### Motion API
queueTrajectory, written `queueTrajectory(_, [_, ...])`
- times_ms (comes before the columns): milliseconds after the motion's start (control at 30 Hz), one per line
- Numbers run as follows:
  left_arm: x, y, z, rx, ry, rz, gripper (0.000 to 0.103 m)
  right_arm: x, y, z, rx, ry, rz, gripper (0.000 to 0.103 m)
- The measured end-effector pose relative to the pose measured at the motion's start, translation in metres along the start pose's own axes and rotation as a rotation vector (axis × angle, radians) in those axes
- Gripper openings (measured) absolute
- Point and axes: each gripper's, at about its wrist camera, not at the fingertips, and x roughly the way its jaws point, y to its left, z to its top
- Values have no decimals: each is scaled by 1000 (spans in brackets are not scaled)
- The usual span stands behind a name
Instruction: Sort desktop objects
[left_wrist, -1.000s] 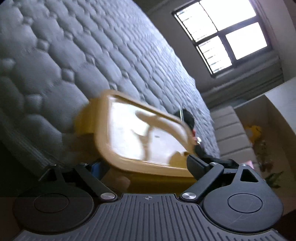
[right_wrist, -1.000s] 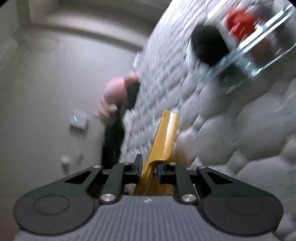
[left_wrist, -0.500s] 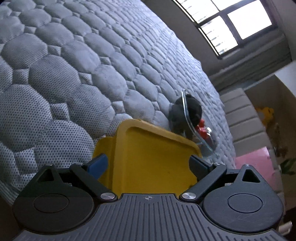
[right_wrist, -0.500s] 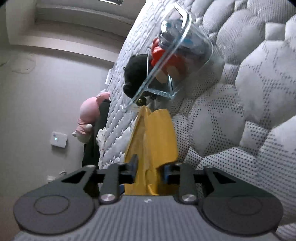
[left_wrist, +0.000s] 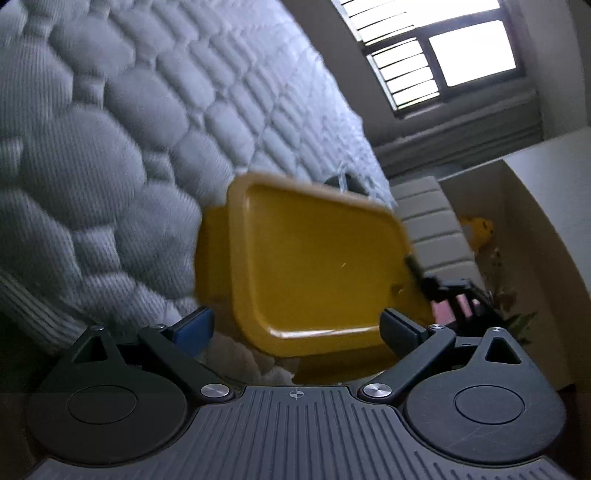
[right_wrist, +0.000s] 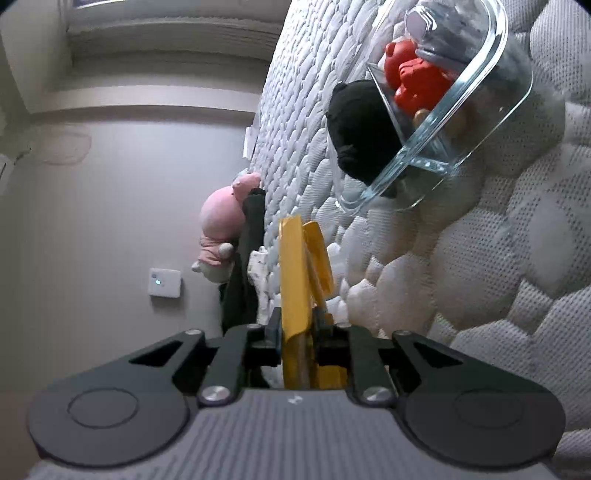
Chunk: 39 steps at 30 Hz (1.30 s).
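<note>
A yellow plastic lid (left_wrist: 314, 266) hangs tilted over the quilted mattress (left_wrist: 110, 140). My right gripper (right_wrist: 297, 328) is shut on the lid's edge (right_wrist: 293, 280), seen edge-on in the right wrist view. My left gripper (left_wrist: 295, 325) is open, its fingers spread just below the lid and not touching it. A clear glass container (right_wrist: 443, 110) lies on the mattress beyond the lid, holding a red toy (right_wrist: 413, 81). A black plush object (right_wrist: 362, 129) lies against the container.
A pink plush pig (right_wrist: 221, 218) sits at the mattress edge by the wall. A white wall device (right_wrist: 165, 282) is on the wall. A window (left_wrist: 443, 55), a padded bench (left_wrist: 432, 229) and a white cabinet (left_wrist: 546, 206) stand beyond the bed.
The lid has tilted up and moved away from my left gripper, showing its inner face. The right gripper stays shut on its edge. The glass container now looks nearer in the right view.
</note>
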Motion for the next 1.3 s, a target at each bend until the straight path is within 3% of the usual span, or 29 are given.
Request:
queueTrajectory(167, [11, -15, 2, 58, -51, 19, 99, -14, -8, -3, 22, 3, -3, 16])
queueTrajectory(233, [12, -25, 2, 104, -82, 44, 96, -19, -2, -8, -36, 1, -26, 15])
queueTrajectory(300, [10, -43, 0, 193, -142, 142, 71, -27, 11, -16, -153, -24, -69, 15])
queueTrajectory(333, [10, -49, 0, 221, -162, 169, 67, -31, 19, -20, -213, -39, -90, 16])
queueTrajectory(667, [-6, -111, 1, 382, -336, 246, 64, -54, 66, -21, -464, -75, -86, 18])
queueTrajectory(867, [44, -191, 46, 567, -404, 294, 70, -57, 105, 41, -522, -154, -85, 21])
queueTrajectory(1067, [127, -208, 64, 589, -290, 284, 71, -80, 81, 84, -496, -327, -184, 23])
queueTrajectory(1300, [176, -199, 29, 632, -220, 359, 70, -97, 12, 98, -371, -348, -243, 26])
